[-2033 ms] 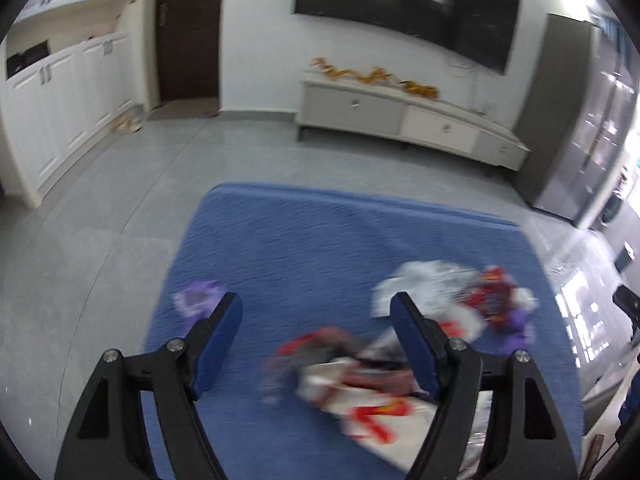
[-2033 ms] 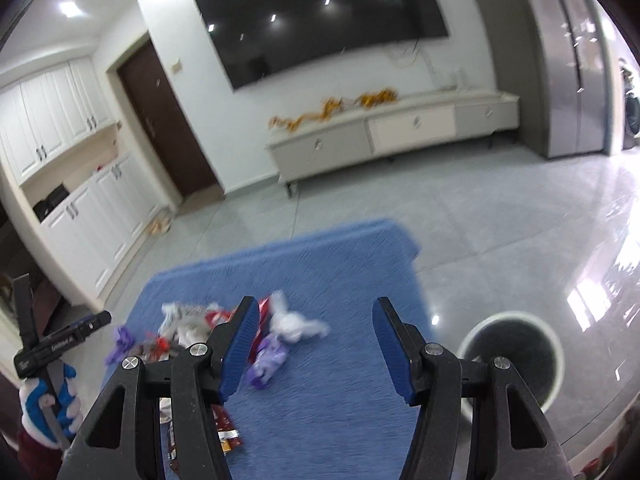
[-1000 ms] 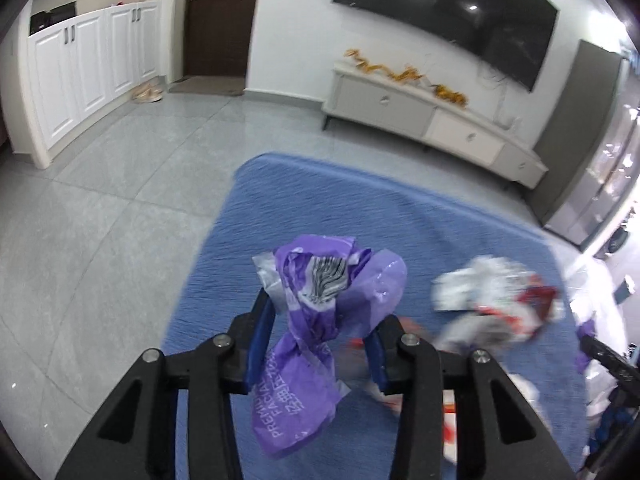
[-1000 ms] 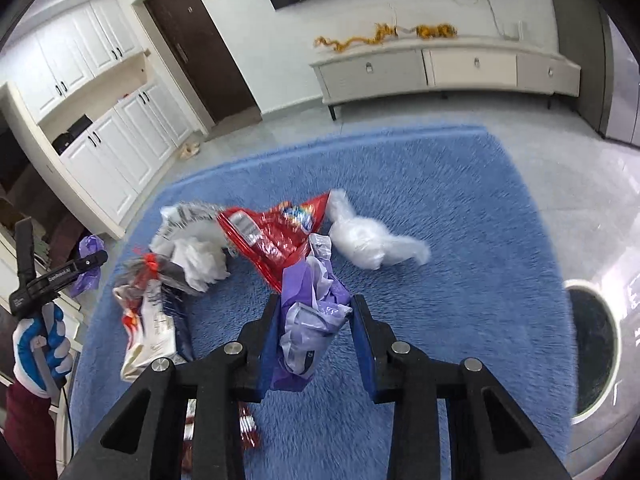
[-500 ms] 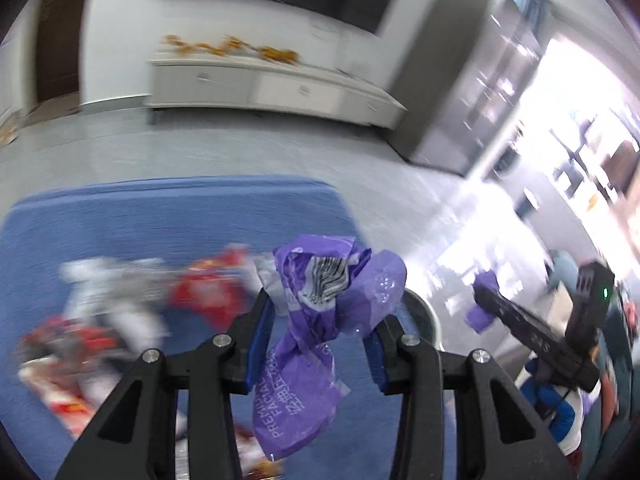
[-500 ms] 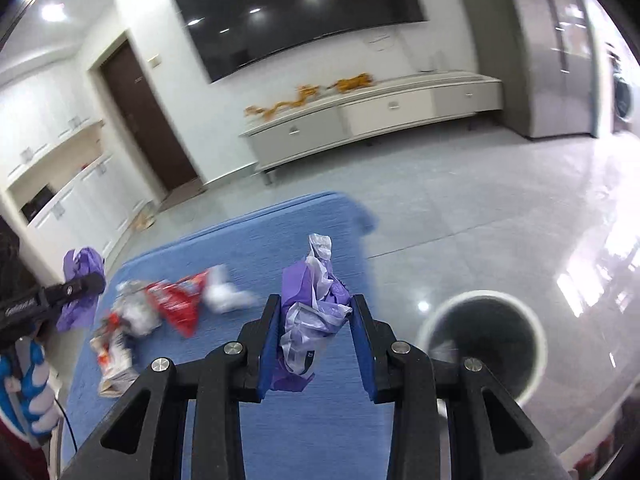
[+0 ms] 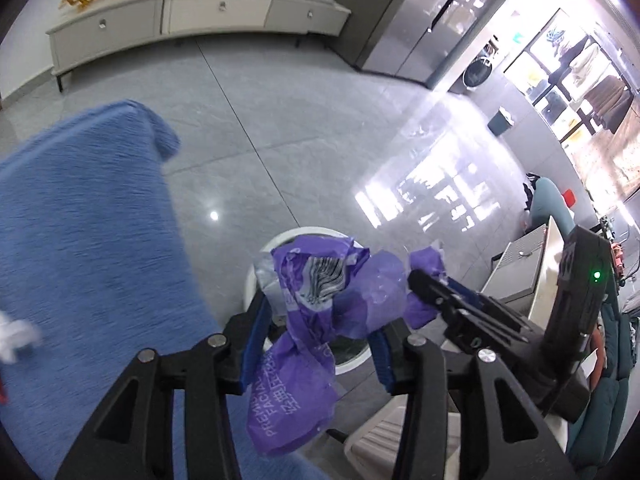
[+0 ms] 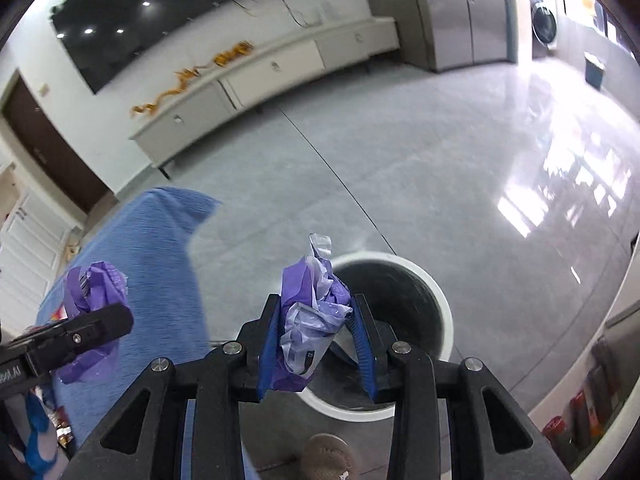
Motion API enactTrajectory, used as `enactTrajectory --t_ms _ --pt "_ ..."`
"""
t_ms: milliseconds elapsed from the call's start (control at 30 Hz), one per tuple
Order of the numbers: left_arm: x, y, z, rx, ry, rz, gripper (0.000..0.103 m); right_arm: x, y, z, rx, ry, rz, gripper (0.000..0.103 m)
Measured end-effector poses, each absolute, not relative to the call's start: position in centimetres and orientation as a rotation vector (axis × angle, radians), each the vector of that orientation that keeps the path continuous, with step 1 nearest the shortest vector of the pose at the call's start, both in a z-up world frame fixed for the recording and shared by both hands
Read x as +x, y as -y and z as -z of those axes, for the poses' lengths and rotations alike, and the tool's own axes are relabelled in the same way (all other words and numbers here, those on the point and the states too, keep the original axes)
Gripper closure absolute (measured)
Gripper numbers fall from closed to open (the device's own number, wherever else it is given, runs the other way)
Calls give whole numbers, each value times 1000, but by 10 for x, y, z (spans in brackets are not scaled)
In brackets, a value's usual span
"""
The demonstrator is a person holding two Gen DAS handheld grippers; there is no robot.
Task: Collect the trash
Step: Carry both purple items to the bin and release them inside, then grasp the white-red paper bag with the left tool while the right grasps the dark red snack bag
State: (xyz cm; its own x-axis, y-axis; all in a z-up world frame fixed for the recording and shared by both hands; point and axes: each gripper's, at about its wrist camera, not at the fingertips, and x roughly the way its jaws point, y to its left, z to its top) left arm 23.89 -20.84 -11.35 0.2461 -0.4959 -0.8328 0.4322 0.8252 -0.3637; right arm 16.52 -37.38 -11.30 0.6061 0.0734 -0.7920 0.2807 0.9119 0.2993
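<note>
Step in hand, as I judge it: drop both wrappers into the white bin [image 8: 436, 312] on the grey tile floor [image 8: 400, 168], just right of the blue rug [image 8: 152, 248].

Doing it well: each claw should be centred over the dark mouth before it lets go. Crumpled film is light and may drift or cling to a pad, so release low, spread fully, and add a small shake if it sticks. The two claws are close together over the rim; stagger the drops so that they do not collide.

Left gripper [image 7: 320, 332]: jaws partly spread and just now opening wider. The large purple wrapper [image 7: 316, 320] sits between the blue pads, still touching them, its tail hanging toward the camera. The bin rim shows behind it.

Right gripper [image 8: 316, 340]: jaws narrowly spread, pinching a smaller purple-and-clear wrapper [image 8: 312, 300], which stands upright between the pads at the bin's near-left rim.

More litter lies at the rug's left edge, blurred.
</note>
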Motion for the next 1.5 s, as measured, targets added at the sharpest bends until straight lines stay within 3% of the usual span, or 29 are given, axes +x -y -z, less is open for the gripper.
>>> enactTrajectory --t_ms 100,200,267,500,933,1067,1300,1500 --pt "247 223 123 -90 -1193 661 51 173 387 128 454 -942 149 68" --pt "254 228 122 -102 -1182 679 42 177 395 136 469 -956 168 60" --pt "253 232 118 -104 -1167 689 41 175 398 138 459 -957 191 55" --pt "235 210 81 -95 -1041 695 41 162 394 119 440 -915 198 55" --pt "171 62 -26 -15 -724 456 41 119 315 3 338 -672 76 55" --pt "147 -3 -50 -26 -647 343 34 108 287 -30 294 -616 32 52" --pt "111 -124 -57 -91 -629 183 32 88 226 -66 225 -555 -59 51" --pt "81 -201 -33 -167 -663 85 32 86 175 -73 178 -549 -159 51"
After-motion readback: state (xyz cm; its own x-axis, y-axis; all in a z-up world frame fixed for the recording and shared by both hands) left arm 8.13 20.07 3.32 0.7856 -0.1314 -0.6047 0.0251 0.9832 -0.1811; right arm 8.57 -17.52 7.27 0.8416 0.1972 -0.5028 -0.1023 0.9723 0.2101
